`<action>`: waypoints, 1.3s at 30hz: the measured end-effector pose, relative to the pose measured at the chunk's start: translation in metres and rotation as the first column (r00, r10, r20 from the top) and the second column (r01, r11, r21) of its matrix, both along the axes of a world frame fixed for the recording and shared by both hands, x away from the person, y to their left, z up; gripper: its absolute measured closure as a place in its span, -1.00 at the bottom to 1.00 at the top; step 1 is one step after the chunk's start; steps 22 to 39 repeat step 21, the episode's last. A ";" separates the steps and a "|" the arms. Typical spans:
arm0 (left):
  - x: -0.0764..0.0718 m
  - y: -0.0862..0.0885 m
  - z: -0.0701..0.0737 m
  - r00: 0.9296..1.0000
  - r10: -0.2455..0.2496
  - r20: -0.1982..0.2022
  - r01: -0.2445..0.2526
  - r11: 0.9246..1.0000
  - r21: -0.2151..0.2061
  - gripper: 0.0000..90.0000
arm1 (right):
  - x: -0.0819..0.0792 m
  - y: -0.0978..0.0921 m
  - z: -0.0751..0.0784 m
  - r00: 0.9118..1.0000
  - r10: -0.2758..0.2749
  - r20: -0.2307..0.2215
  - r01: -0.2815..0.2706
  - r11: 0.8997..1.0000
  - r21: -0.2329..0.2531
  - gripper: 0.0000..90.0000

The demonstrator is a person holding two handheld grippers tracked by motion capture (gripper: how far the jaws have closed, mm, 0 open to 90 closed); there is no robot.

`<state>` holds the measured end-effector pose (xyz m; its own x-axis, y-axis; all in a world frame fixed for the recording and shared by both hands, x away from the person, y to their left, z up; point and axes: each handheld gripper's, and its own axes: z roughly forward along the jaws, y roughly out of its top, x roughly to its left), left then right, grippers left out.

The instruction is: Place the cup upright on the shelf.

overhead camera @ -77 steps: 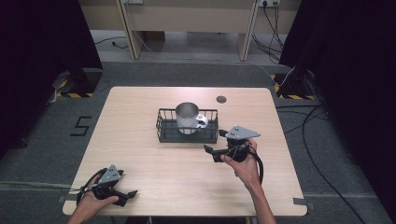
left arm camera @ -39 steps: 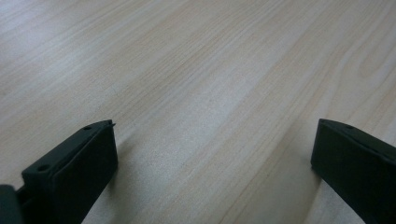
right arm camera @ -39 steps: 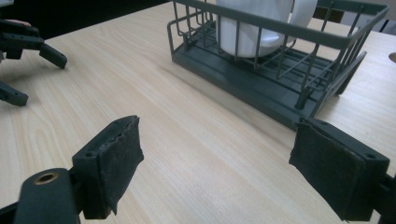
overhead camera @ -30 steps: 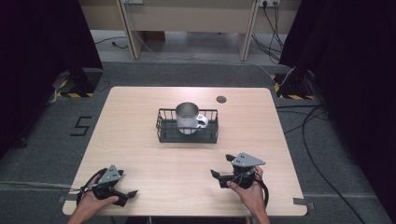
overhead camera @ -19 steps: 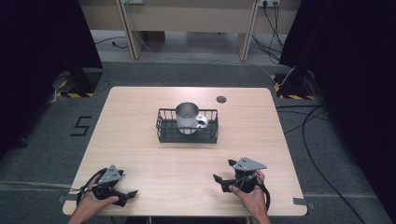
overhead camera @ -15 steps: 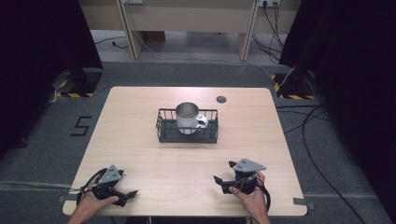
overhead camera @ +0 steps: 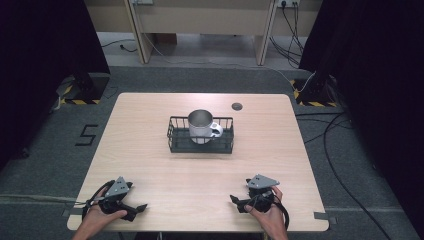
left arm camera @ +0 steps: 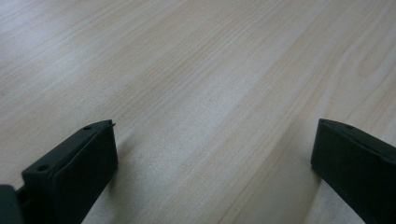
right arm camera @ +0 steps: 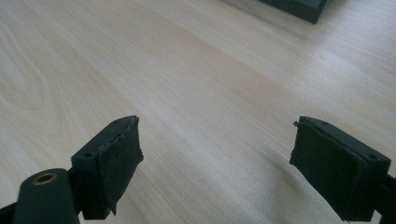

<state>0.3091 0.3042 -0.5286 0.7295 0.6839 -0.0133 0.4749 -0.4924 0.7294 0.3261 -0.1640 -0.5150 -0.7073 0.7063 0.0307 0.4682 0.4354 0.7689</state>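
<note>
In the black basket (overhead camera: 200, 142), upright mug (overhead camera: 201, 126), handle rightward; both grippers' fingers spread, empty.

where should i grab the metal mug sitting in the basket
Judging from the high view, take the mug by its rim from above: it stands upright and open-topped, rising over the black wire basket, whose walls block its sides. Its white handle, pointing right, is an alternative.

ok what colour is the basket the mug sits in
Black wire basket; clearest in the high view.
</note>
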 end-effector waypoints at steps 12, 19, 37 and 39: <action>0.000 0.000 0.000 1.000 0.000 0.000 0.000 1.000 0.000 -1.00 | -0.001 0.002 -0.007 1.000 -0.004 -0.022 0.002 0.997 -0.072 -0.67; 0.000 0.000 0.000 1.000 0.000 0.002 0.000 1.000 -0.001 -1.00 | -0.002 0.002 -0.007 1.000 -0.012 -0.020 0.010 0.997 -0.078 -0.70; 0.000 0.000 0.000 1.000 0.000 0.002 0.000 1.000 -0.001 -1.00 | -0.002 0.002 -0.007 1.000 -0.013 -0.020 0.011 0.997 -0.079 -0.70; 0.000 0.000 0.000 1.000 0.000 0.002 0.000 1.000 -0.001 -1.00 | -0.002 0.002 -0.007 1.000 -0.013 -0.020 0.011 0.997 -0.079 -0.70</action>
